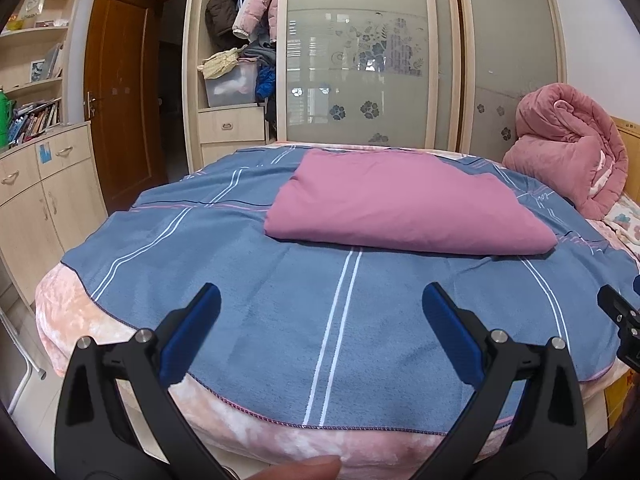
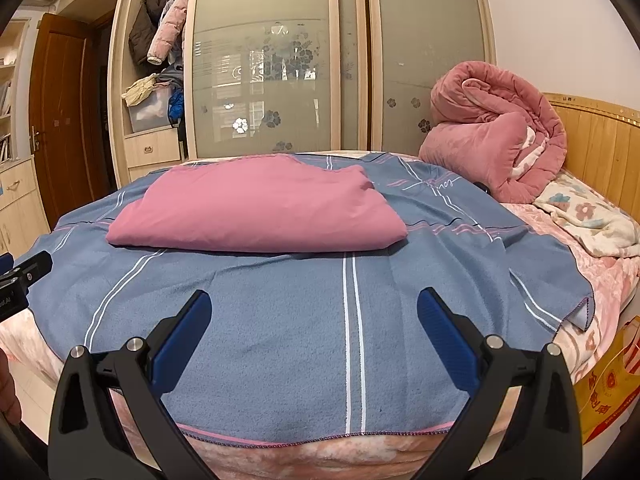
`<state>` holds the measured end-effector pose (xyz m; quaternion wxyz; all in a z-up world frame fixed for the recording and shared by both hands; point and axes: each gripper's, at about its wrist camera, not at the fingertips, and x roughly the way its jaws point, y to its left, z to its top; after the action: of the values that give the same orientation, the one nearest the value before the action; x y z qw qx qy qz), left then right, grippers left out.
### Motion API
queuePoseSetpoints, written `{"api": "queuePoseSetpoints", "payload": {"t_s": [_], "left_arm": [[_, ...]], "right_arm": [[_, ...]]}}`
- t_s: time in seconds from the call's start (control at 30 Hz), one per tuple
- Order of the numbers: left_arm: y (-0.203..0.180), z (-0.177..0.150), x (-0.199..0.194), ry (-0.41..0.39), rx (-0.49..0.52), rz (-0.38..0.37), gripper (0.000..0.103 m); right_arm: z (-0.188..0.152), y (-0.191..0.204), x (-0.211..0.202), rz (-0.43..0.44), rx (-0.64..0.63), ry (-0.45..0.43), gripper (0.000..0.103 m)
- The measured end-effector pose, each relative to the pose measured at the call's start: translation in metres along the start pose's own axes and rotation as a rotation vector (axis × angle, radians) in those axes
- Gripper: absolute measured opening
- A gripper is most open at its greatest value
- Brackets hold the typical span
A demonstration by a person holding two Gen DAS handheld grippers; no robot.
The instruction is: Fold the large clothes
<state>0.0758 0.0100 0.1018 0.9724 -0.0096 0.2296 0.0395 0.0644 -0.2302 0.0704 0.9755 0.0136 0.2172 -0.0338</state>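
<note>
Already folded into a thick, roughly rectangular bundle, the pink garment (image 1: 404, 204) (image 2: 256, 204) lies flat toward the far half of the bed, resting on a blue blanket (image 1: 280, 304) (image 2: 280, 320) crossed by white and pink stripes. Its near edge is a smooth, rounded fold; the far edge looks less even, with a small step in the outline. Nothing touches it.

Both tools hover over the near edge of the bed, well short of the garment. The left gripper (image 1: 320, 300) has its blue-padded jaws spread wide and holds nothing; a fingertip (image 1: 308, 466) of the person shows at the bottom of that view. The right gripper (image 2: 314, 304) likewise has its jaws spread apart and empty.

Under the blanket a pink plush bed cover (image 1: 256, 424) (image 2: 304, 454) shows along the mattress edge. A rolled pink quilt (image 1: 568, 148) (image 2: 492, 128) sits at the right end of the bed by the wooden headboard (image 2: 596, 148), beside a floral cloth (image 2: 592, 216). Behind the bed stands a wardrobe with frosted sliding doors (image 1: 360, 72) (image 2: 264, 72), its left section open with jackets hanging inside.
</note>
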Motion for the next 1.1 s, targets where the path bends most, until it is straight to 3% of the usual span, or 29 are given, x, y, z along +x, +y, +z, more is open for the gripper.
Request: {"api": "queuePoseSetpoints", "payload": {"t_s": [1.1], "left_arm": [[-0.0031, 0.0006, -0.0034, -0.011, 0.014, -0.004, 0.101]], "right_arm": [[0.0016, -0.0028, -0.0008, -0.003, 0.003, -0.002, 0.102]]}}
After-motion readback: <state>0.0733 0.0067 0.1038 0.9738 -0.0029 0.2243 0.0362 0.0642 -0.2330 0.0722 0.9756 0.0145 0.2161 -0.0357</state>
